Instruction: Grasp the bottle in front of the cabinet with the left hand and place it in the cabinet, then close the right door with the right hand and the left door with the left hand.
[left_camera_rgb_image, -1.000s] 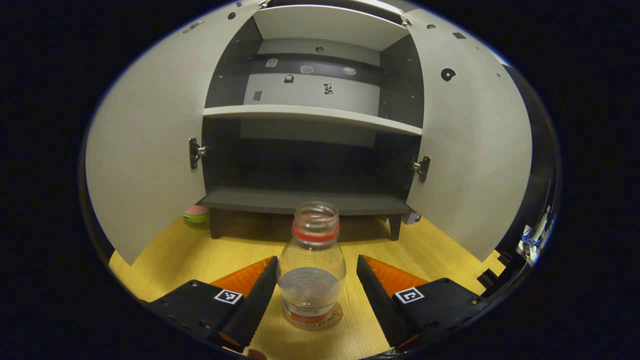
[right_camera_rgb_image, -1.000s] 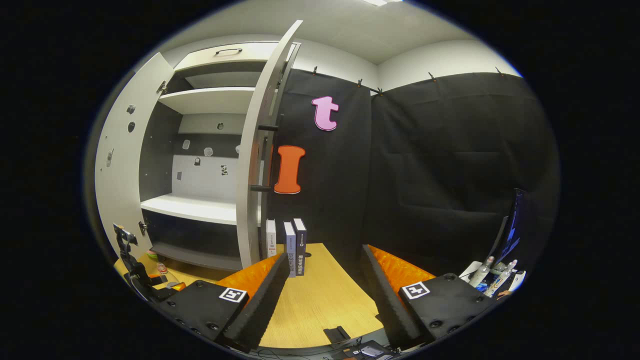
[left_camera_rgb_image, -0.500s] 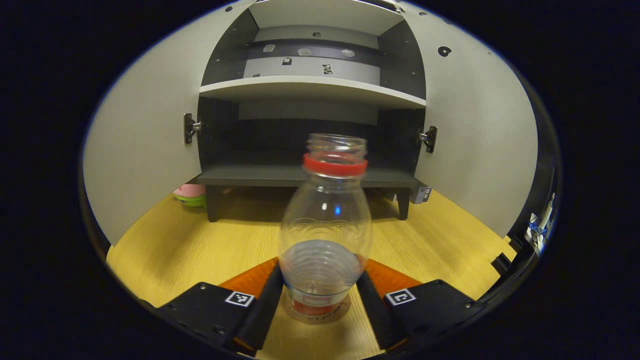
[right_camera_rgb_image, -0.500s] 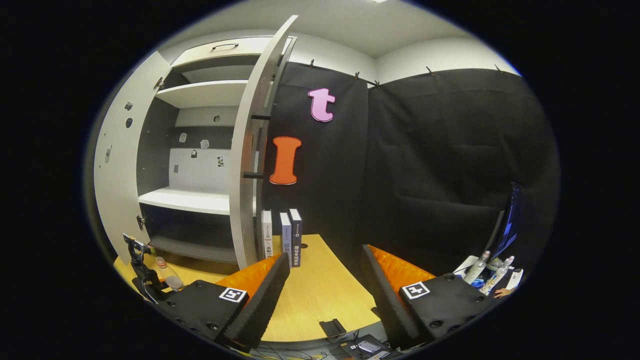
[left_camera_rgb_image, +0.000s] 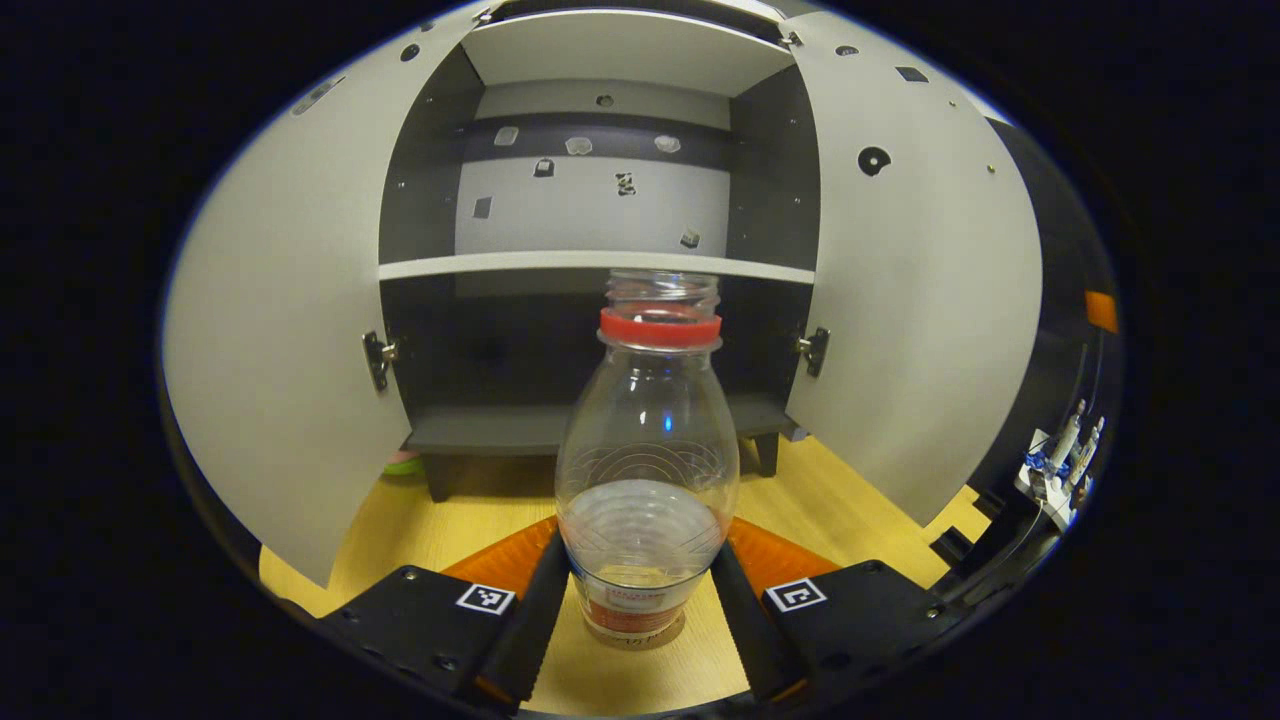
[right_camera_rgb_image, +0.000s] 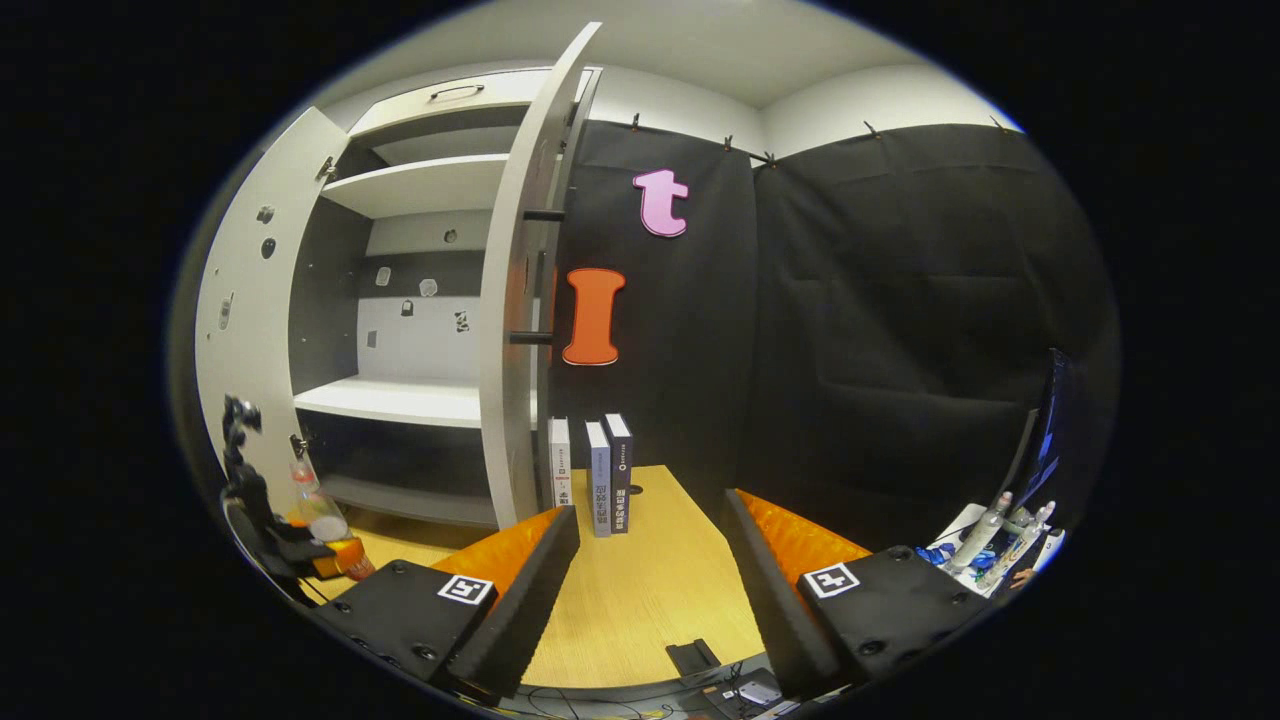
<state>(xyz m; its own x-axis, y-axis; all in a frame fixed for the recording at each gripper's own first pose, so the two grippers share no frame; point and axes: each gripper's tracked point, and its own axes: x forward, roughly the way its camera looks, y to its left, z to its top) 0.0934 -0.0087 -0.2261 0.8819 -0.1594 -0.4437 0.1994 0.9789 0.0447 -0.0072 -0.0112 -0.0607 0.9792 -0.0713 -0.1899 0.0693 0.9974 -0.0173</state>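
Bottle (left_camera_rgb_image: 648, 470) stands upright, clamped low between left gripper (left_camera_rgb_image: 640, 600) fingers, cabinet (left_camera_rgb_image: 600, 265) at twelve o'clock, both doors open; right gripper (right_camera_rgb_image: 650, 590) gapes wide over counter (right_camera_rgb_image: 640, 590).

You won't find any wording you can read here. The bottle (left_camera_rgb_image: 648, 470) carries a red band label low on its body, but its print is too small and blurred to make out. The three books (right_camera_rgb_image: 591, 474) standing beside the cabinet's right door (right_camera_rgb_image: 520, 300) have marks on their spines, too tiny to read. The square black-and-white markers (left_camera_rgb_image: 485, 598) on the gripper bodies are coded patterns, not text.
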